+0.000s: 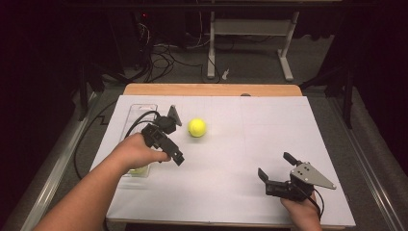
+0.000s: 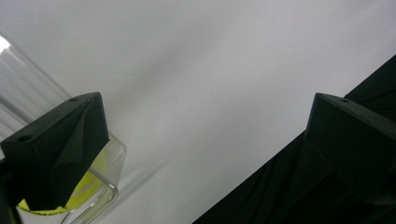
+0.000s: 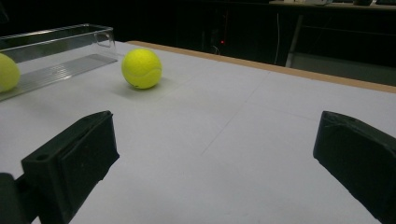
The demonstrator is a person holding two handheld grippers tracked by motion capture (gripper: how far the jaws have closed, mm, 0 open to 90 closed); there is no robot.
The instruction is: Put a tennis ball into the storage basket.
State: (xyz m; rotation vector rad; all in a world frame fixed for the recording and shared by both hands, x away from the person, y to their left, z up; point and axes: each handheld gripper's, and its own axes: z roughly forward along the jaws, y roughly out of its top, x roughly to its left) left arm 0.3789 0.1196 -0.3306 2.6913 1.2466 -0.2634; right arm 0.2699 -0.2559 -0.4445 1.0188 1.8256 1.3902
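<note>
Lying on the desk: a yellow tennis ball point(image 1: 197, 127) sat in the open on the white sheet point(image 1: 250, 144), left of centre toward the far edge, touched by neither claw.
Second ball: another yellow ball point(image 3: 8, 72) lay inside the clear plastic tray point(image 1: 137, 111); the right gripper view cut it off at the frame's left edge, and from above the person's left hand point(image 1: 137, 153) hid most of it, leaving a yellow patch at the tray's near end.
Tray: it lay along the left side of the sheet, long axis running away from the person; its near half was covered by the left hand and gripper in the high view.
Left claw point(image 1: 177, 158): its jaws stood wide apart with nothing between them, held above the sheet just right of the tray; in its own view one jaw overlapped the tray's corner point(image 2: 109, 161) and the yellow inside, though whether it touched the tray could not be told.
Right claw point(image 1: 275, 169): it was wide open and empty, low over the near right part of the sheet, well apart from the loose ball.
Desk: a wooden edge point(image 1: 211, 89) showed beyond the sheet.
Background: the room past the desk was too dark to make out beyond cables and a frame's white legs.
</note>
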